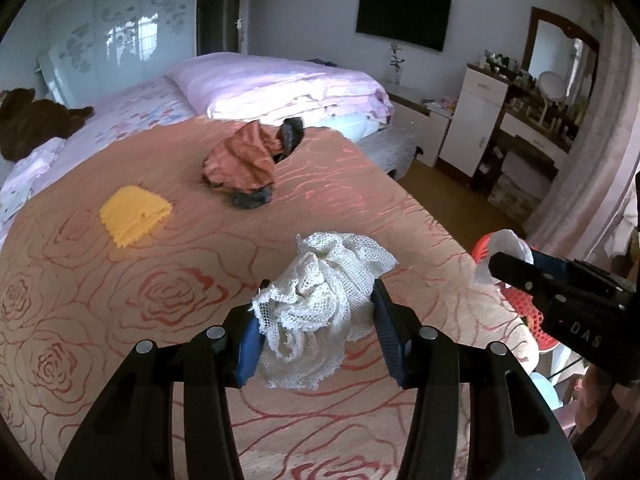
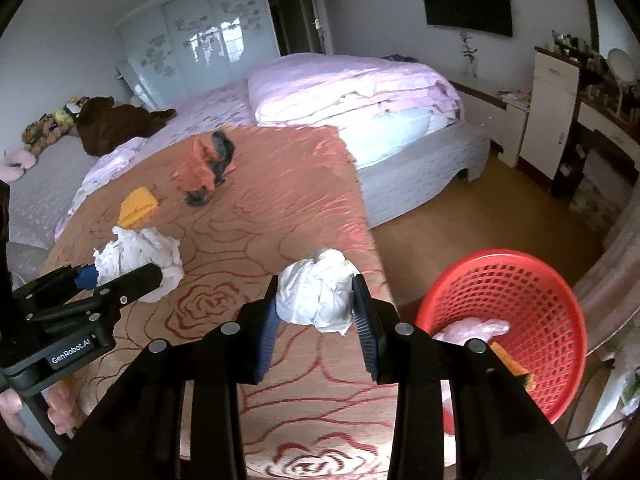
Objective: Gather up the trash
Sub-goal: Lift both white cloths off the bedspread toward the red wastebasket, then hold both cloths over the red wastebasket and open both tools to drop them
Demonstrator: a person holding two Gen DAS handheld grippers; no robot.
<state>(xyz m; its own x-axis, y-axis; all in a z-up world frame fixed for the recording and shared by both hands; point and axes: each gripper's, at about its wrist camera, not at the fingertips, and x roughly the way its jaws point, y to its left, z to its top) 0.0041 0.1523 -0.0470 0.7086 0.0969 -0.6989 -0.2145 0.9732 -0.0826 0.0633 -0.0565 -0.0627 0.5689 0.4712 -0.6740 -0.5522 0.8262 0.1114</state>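
Two hand-held grippers each clench trash: the left hand-held gripper [image 1: 316, 334] a wad of white netting [image 1: 320, 300], the right hand-held gripper [image 2: 318, 322] a crumpled white paper ball [image 2: 316, 294]. Both hang above the rose-patterned bedspread [image 2: 248, 216] left of the red mesh basket [image 2: 520, 320], probably bound for it.

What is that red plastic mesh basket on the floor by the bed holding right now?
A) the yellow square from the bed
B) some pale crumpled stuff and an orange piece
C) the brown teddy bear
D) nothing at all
B: the right wrist view shows pale crumpled plastic and an orange piece lying inside the red plastic mesh basket.
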